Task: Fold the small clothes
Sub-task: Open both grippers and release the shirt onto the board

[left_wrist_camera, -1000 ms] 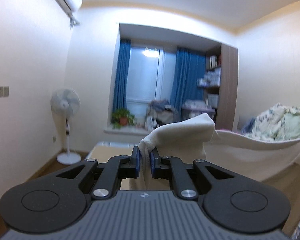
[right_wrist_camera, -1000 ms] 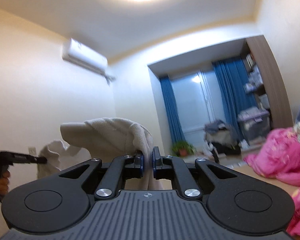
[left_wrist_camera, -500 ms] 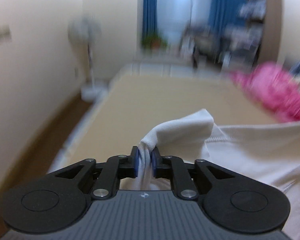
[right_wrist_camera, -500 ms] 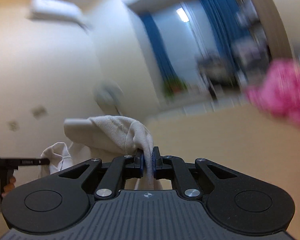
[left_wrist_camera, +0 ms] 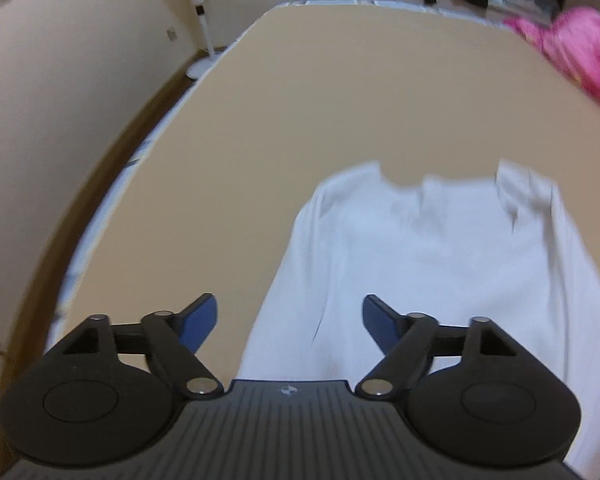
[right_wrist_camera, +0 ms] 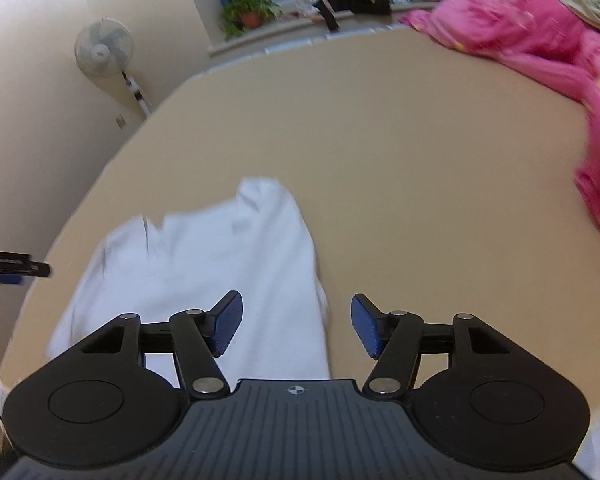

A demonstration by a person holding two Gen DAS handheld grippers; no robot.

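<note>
The white garment [left_wrist_camera: 432, 248] lies spread on the tan bed [left_wrist_camera: 300, 100] just ahead of and below both pairs of tongs, its far edge with two small raised corners pointing away from them and its near part running under the tong bodies out of sight. The left tongs [left_wrist_camera: 288, 320] have just been opening and now stand wide, nothing between the blue pads; the cloth's left edge shows in the gap beneath them but is not pinched. The right tongs [right_wrist_camera: 296, 326] have also just been opening, a little less wide, and are likewise empty, with the garment's right edge passing below the space between the jaws. In the right wrist view, the left tongs show as a dark bar at the far left edge.

The garment looks like a soft, light knit, a small top or the like. It should weigh almost nothing, drape limply from wherever it is gripped, and slide easily over the smooth bed sheet. It will not hold a crease by stiffness, so any fold probably needs laying down flat. It is not fragile, though a pinch may gather more than one layer.

Sensible places to take hold appear to be the two far corners ahead of the tongs, or the side edges directly under each pair, pinching one at each side so the cloth stays taut between them. The pink bedding [right_wrist_camera: 540, 32] lies well to the right, apart from the garment.
</note>
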